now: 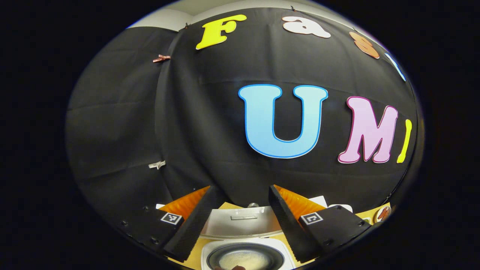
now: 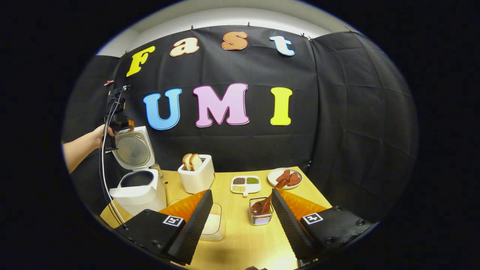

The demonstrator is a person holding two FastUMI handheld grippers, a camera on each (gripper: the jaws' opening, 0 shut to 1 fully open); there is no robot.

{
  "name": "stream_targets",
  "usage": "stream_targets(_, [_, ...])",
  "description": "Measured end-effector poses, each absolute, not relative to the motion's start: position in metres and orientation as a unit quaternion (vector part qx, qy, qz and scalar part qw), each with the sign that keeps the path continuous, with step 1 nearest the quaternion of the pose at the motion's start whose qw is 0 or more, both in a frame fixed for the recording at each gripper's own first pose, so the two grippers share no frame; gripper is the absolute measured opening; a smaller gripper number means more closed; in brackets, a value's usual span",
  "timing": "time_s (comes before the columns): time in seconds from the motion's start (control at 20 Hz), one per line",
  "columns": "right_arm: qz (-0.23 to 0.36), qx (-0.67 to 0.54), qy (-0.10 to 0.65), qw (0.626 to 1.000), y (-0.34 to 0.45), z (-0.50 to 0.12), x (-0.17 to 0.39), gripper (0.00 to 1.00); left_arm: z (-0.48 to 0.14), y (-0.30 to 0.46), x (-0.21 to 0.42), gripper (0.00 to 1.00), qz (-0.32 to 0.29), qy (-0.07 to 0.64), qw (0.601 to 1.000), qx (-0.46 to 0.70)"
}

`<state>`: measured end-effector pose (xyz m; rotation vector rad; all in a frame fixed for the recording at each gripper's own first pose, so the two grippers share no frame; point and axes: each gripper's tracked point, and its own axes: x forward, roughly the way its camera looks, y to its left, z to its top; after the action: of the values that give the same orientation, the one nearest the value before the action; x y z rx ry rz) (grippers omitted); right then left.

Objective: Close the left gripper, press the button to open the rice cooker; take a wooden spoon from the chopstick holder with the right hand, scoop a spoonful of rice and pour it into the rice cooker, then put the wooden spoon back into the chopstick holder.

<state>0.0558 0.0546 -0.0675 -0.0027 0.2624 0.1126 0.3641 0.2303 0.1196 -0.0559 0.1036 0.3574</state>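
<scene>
Both hand-held grippers, left [image 1: 240,221] and right [image 2: 240,221], gape empty above rice cooker [image 2: 137,187] and table [image 2: 240,240].

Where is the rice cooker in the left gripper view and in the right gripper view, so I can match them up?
Left gripper view: the rice cooker sits at the bottom centre, between the gripper's open fingers, lid up, pot showing below.
Right gripper view: it stands at the left on the table, lid raised, beside the toaster.
Shared landmark: the raised lid, also seen in the left gripper view.
</scene>
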Motion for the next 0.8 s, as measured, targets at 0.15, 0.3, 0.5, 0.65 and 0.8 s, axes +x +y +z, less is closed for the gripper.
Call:
stream_targets(0.15, [0.081,0.011,0.147,0.986,0.07,-0.079,0.052,0.98,0.103,0.215,0.338,0.99,0.179,0.064,0.982,-0.019])
stream_targets(0.3, [0.096,0.009,0.15,0.984,0.071,-0.074,0.045,0.98,0.081,0.201,0.31,0.99,0.181,0.085,0.979,-0.025])
stream_targets(0.5, [0.109,0.006,0.149,0.983,0.072,-0.082,0.044,0.98,0.044,0.181,0.278,0.99,0.173,0.111,0.978,-0.036])
stream_targets(0.65, [0.113,0.009,0.163,0.98,0.069,-0.096,0.043,0.98,0.003,0.17,0.259,0.99,0.17,0.145,0.974,-0.038])
stream_targets(0.8, [0.109,0.015,0.177,0.978,0.063,-0.108,0.042,0.99,-0.045,0.16,0.247,0.99,0.164,0.185,0.968,-0.039])
